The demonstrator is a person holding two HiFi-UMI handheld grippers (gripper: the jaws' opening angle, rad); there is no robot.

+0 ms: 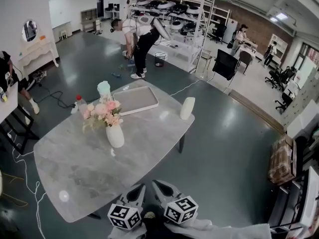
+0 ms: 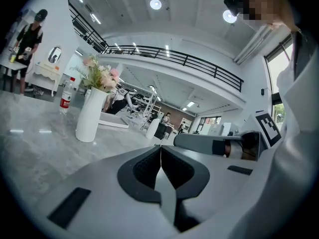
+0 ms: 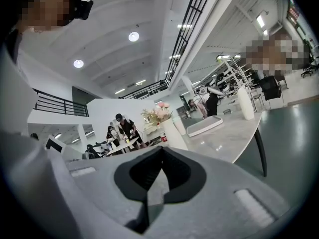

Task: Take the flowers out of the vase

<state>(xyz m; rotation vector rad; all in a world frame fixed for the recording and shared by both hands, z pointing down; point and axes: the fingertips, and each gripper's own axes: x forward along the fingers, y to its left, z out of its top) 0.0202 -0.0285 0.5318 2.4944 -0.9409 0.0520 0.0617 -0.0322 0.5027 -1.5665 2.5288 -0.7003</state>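
Note:
A white vase (image 1: 115, 135) stands upright near the middle of the grey marble table (image 1: 84, 173), with pink and cream flowers (image 1: 102, 111) in it. The left gripper view has the vase (image 2: 90, 116) and flowers (image 2: 101, 76) at the left, well ahead. In the right gripper view the vase (image 3: 174, 134) and flowers (image 3: 157, 113) are far off. My left gripper (image 1: 141, 187) and right gripper (image 1: 155, 184) hang side by side beyond the table's near edge, far from the vase. Both are shut and empty, with the left jaws (image 2: 160, 147) and right jaws (image 3: 160, 149) closed tip to tip.
On the table lie a flat grey tray (image 1: 135, 99), a white cylinder (image 1: 187, 108), a pale green jar (image 1: 103, 88) and a red-capped bottle (image 1: 79, 102). A person (image 1: 138, 39) bends over beyond the table. Shelving and office chairs stand further back.

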